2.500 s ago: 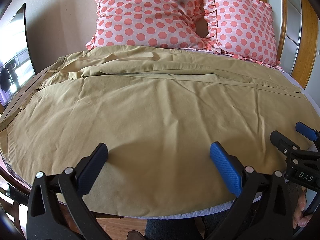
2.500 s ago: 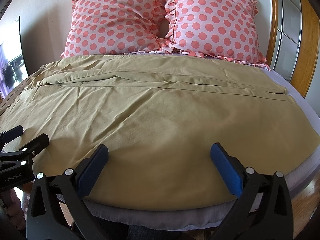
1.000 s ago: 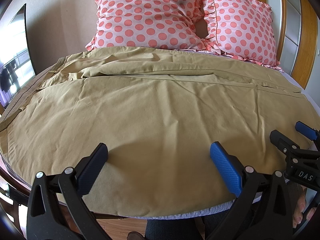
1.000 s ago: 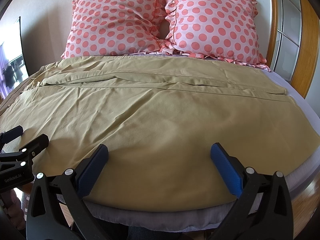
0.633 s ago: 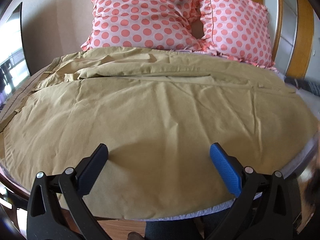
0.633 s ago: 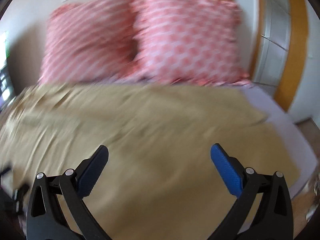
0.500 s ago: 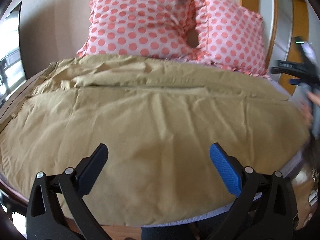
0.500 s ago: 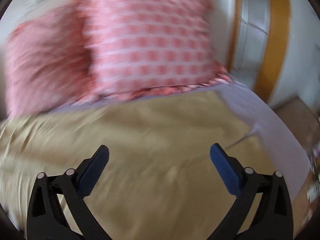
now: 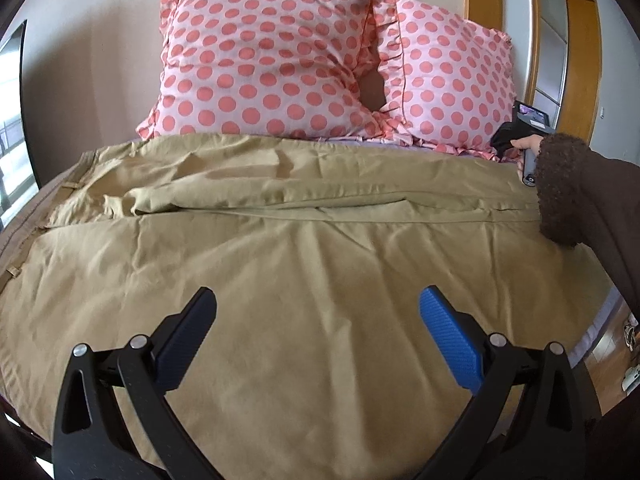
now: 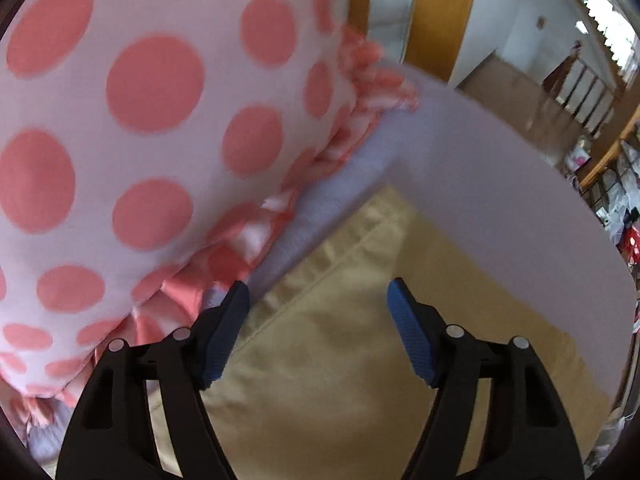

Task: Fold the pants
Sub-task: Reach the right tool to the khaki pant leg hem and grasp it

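Tan pants (image 9: 280, 248) lie spread flat across the bed, waistband at the left, leg hems at the right. My left gripper (image 9: 316, 316) is open and empty above the near leg. My right gripper (image 10: 318, 300) is open, low over the far leg's hem corner (image 10: 360, 232), with its left finger beside the pillow's frill. In the left wrist view the right gripper's body (image 9: 524, 128) shows at the far right of the bed, held by a hand in a brown sleeve (image 9: 580, 200).
Two pink polka-dot pillows (image 9: 260, 60) stand against the headboard wall, and one of them (image 10: 120, 140) fills the left of the right wrist view. The lilac sheet (image 10: 480, 184) shows past the hem. A wooden door frame (image 9: 484, 20) and floor clutter (image 10: 616, 200) are on the right.
My right gripper has swung from the near edge across to the far right corner of the pants by the pillow. My left gripper moved a little forward over the near leg.
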A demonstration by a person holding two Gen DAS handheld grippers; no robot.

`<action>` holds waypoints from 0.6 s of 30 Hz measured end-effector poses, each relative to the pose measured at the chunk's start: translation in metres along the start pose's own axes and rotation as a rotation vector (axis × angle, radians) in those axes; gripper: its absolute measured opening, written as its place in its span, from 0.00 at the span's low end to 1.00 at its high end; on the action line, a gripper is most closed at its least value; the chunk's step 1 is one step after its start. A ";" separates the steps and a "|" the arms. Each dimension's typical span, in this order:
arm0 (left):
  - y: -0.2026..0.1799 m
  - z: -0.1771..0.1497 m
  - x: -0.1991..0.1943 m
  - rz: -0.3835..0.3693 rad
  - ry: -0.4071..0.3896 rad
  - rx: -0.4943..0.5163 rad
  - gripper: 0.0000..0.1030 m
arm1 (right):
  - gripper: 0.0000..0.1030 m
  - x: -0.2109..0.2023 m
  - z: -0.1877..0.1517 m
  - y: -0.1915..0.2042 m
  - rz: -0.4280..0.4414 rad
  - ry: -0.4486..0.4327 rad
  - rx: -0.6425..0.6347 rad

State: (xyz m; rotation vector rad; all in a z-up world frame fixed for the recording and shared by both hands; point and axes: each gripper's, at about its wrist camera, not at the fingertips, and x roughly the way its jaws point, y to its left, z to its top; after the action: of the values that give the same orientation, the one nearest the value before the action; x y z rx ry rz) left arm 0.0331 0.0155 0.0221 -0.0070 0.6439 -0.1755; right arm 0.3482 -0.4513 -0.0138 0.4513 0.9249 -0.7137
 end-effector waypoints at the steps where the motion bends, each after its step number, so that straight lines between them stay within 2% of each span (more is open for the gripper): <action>1: 0.001 0.000 0.001 -0.006 0.003 -0.005 0.98 | 0.67 0.003 0.000 0.001 0.008 -0.010 -0.012; 3: 0.003 -0.001 0.002 -0.023 0.005 -0.019 0.98 | 0.51 0.005 -0.005 -0.009 0.045 -0.055 -0.022; 5: 0.004 -0.004 0.002 -0.034 0.006 -0.032 0.98 | 0.25 0.003 -0.013 -0.023 0.060 -0.104 -0.015; 7: 0.005 -0.004 0.001 -0.044 0.005 -0.048 0.98 | 0.14 0.003 -0.016 -0.039 0.100 -0.121 0.013; 8: 0.006 -0.004 0.000 -0.049 0.006 -0.058 0.98 | 0.08 0.004 -0.017 -0.049 0.152 -0.116 0.048; 10: 0.009 -0.004 -0.005 -0.052 0.002 -0.074 0.98 | 0.05 0.010 -0.012 -0.068 0.291 -0.095 0.138; 13: 0.015 -0.004 -0.016 -0.035 -0.028 -0.095 0.98 | 0.04 -0.021 -0.016 -0.097 0.477 -0.159 0.184; 16: 0.025 -0.004 -0.026 -0.022 -0.060 -0.124 0.98 | 0.04 -0.064 -0.051 -0.151 0.646 -0.231 0.215; 18: 0.032 -0.001 -0.031 -0.013 -0.071 -0.144 0.98 | 0.04 -0.088 -0.090 -0.194 0.744 -0.241 0.254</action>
State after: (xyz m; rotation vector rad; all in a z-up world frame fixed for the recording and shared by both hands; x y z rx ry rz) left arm 0.0132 0.0524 0.0377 -0.1558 0.5845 -0.1407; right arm 0.1220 -0.4959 0.0018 0.8544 0.3824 -0.1896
